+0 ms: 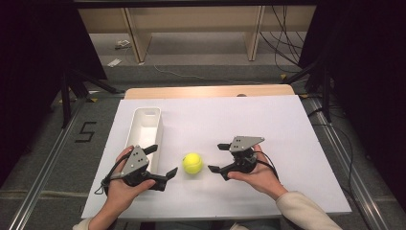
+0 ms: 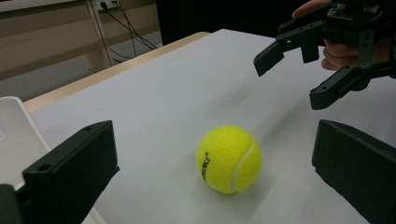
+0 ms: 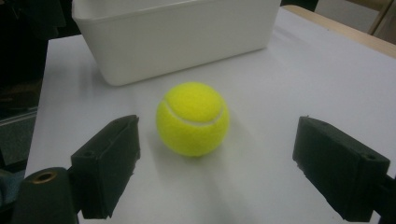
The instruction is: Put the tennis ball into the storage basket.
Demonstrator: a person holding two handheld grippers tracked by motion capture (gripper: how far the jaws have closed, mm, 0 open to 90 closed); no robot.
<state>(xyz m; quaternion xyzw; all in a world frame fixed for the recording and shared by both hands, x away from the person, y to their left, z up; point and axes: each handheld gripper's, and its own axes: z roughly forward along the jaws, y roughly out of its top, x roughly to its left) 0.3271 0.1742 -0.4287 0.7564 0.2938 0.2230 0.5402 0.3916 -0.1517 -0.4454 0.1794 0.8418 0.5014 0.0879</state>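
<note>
From the high view we see the tennis ball [image 1: 192, 163] resting on the white board [image 1: 268, 124], just to the right of the near end of the white bin [image 1: 146, 125]. Our left gripper [image 1: 163, 161] sits on the ball's left, close against the bin's near corner, and our right gripper [image 1: 217, 158] sits on the ball's right. Both point their jaws inward at the ball, both are spread wide, and neither touches it.

The left gripper view gives us what the overhead cannot: black lettering on the ball [image 2: 229, 158] beside its white seam, and a thin shadow under it on the board. Beyond the ball we also see the right gripper [image 2: 289, 77] held off the surface, jaws parted, fingers wrapped behind it. A sliver of the bin's rim [image 2: 14, 130] shows left of the ball.

The right gripper view faces the other way. Here the ball [image 3: 192, 119] lies between the two released jaws but ahead of them, and the bin's long side wall [image 3: 177, 42] rises just behind the ball, apart from it.
</note>
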